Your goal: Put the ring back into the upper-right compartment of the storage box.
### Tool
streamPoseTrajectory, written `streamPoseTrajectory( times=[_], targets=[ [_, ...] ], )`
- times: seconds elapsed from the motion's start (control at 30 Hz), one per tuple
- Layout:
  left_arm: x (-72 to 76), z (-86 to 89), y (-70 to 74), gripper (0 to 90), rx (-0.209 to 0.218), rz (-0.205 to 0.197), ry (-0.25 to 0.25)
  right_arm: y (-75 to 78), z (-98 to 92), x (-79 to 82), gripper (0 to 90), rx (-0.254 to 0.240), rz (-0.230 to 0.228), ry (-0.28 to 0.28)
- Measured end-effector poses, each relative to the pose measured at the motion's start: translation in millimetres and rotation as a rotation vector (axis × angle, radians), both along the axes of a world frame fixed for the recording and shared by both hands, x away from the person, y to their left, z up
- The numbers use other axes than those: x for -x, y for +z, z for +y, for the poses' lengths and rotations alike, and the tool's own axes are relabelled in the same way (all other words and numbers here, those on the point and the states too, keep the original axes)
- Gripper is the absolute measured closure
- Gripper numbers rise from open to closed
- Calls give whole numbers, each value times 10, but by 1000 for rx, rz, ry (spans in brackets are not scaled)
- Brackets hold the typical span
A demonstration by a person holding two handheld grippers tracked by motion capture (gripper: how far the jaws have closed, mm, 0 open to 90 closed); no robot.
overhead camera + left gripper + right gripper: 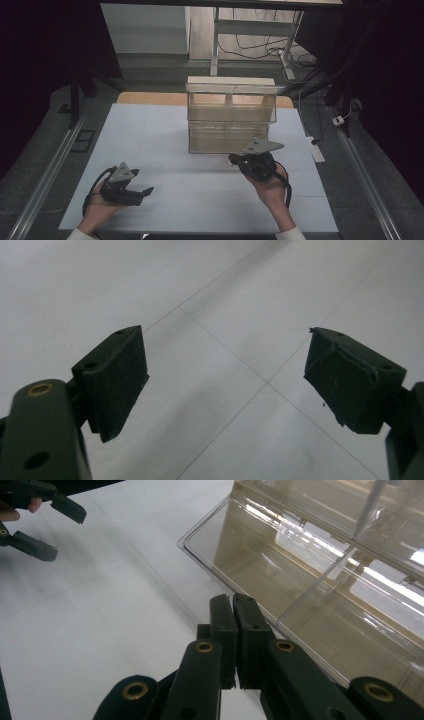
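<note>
A clear plastic drawer cabinet (231, 107) stands at the middle back of the white table cover (150, 135). Its lower drawer (227, 137) sticks out toward me and looks empty (280, 565). My right gripper (232, 159) hovers just in front of that drawer's right part. Its jaws are shut together with nothing between them, the tips (233, 599) close to the drawer's clear front rim. My left gripper (144, 195) rests low at the near left, open and empty, over bare white surface (225, 375). It also appears far off in the right gripper view (62, 534).
A wooden table edge (145, 97) shows behind the white cover. A white power strip (316, 150) lies off the cover's right side. Metal rails (45, 175) run along both sides of the table. Desk legs and cables (260, 47) stand on the floor beyond.
</note>
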State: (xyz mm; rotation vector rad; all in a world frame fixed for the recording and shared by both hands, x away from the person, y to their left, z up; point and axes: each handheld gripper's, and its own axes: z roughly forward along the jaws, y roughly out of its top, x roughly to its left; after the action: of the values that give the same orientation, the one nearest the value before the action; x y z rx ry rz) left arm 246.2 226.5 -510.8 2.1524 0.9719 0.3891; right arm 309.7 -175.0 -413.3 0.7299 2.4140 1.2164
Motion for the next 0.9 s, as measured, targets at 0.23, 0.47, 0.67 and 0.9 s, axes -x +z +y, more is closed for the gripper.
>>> streamPoseTrajectory(
  times=[0.23, 0.47, 0.67, 0.9],
  targets=[
    [-1, -1, -1, 172, -2, -1, 0, 43, -37, 8, 868, -13, -20, -10],
    [1, -3, 0, 172, 0, -1, 0, 95, -90, 16, 868, -32, -38, -26],
    [5, -10, 0, 173, -3, 0, 0, 155, -140, 16, 869, -47, -58, -39],
    [9, 12, 3, 173, 3, 0, 9, 221, -194, -1, 869, -63, -77, -53]
  ],
)
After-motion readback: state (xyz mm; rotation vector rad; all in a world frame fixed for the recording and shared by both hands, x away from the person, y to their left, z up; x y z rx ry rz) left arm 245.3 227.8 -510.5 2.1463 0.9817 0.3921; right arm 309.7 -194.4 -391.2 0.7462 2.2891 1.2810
